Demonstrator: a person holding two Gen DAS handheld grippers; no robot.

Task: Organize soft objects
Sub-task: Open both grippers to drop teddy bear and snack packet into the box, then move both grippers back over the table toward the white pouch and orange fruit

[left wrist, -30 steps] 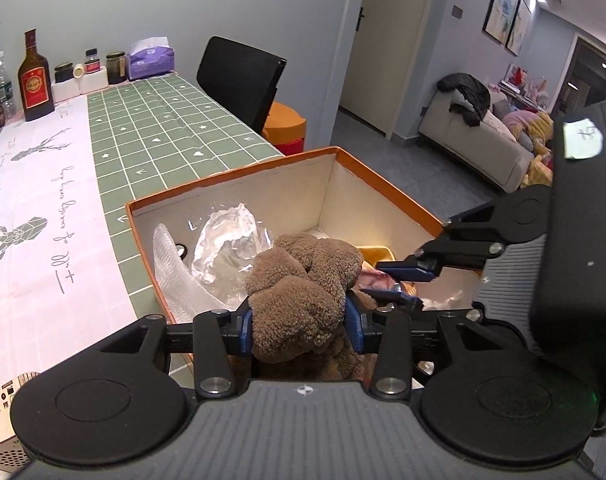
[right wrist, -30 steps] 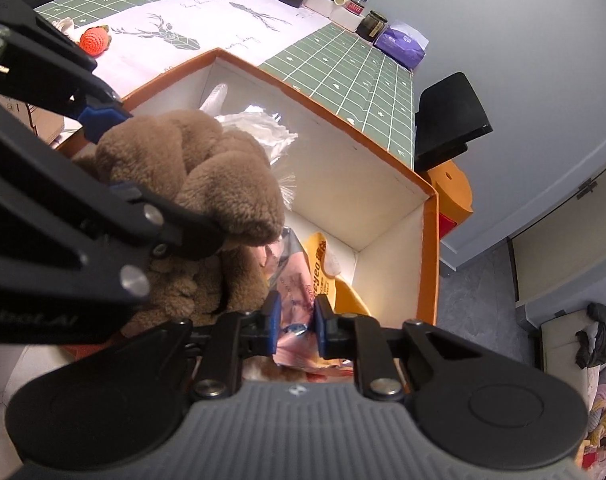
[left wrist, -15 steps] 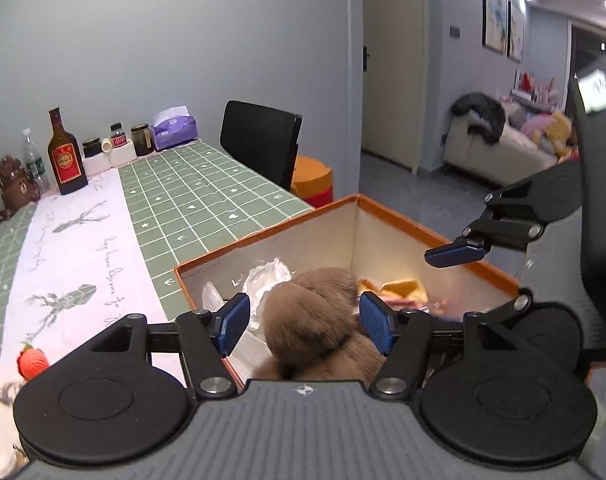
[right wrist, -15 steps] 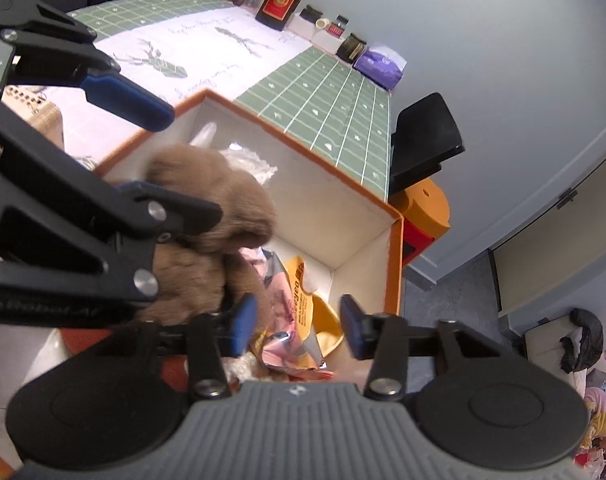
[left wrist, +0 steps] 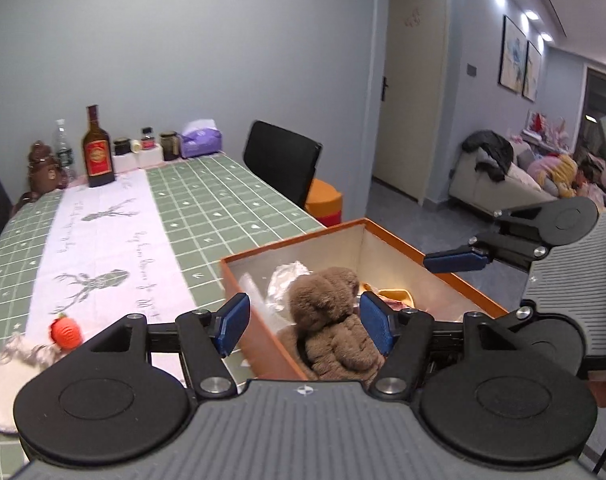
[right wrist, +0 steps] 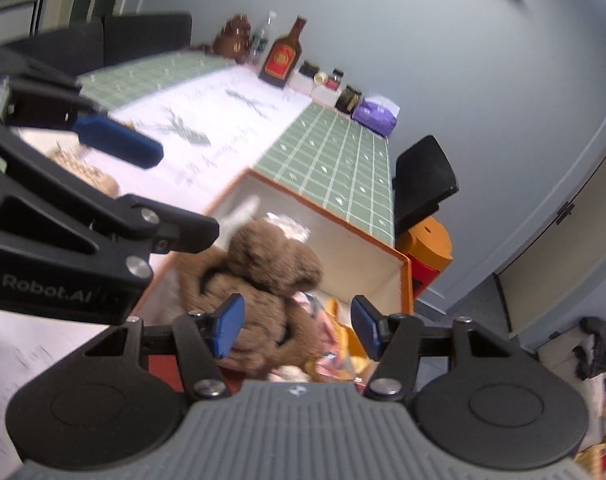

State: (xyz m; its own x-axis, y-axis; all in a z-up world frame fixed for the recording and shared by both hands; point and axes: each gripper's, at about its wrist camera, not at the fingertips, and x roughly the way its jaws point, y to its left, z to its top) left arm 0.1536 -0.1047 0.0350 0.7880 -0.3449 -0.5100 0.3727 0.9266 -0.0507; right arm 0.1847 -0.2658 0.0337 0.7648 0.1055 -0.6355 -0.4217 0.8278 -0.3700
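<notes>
The brown plush bear (left wrist: 331, 320) lay inside the orange cardboard box (left wrist: 407, 240), at lower centre of the left wrist view. The left gripper (left wrist: 305, 322) had its blue fingers (left wrist: 231, 322) spread wide, one on each side of the bear and clear of it, gripping nothing. In the right wrist view the right gripper (right wrist: 297, 330) was likewise wide open and empty, the bear (right wrist: 263, 280) showing between and beyond its fingertips. A crinkled plastic bag (left wrist: 287, 280) sat in the box behind the bear. An orange knitted toy (left wrist: 66, 332) lay on the table runner (left wrist: 103, 248) at lower left.
</notes>
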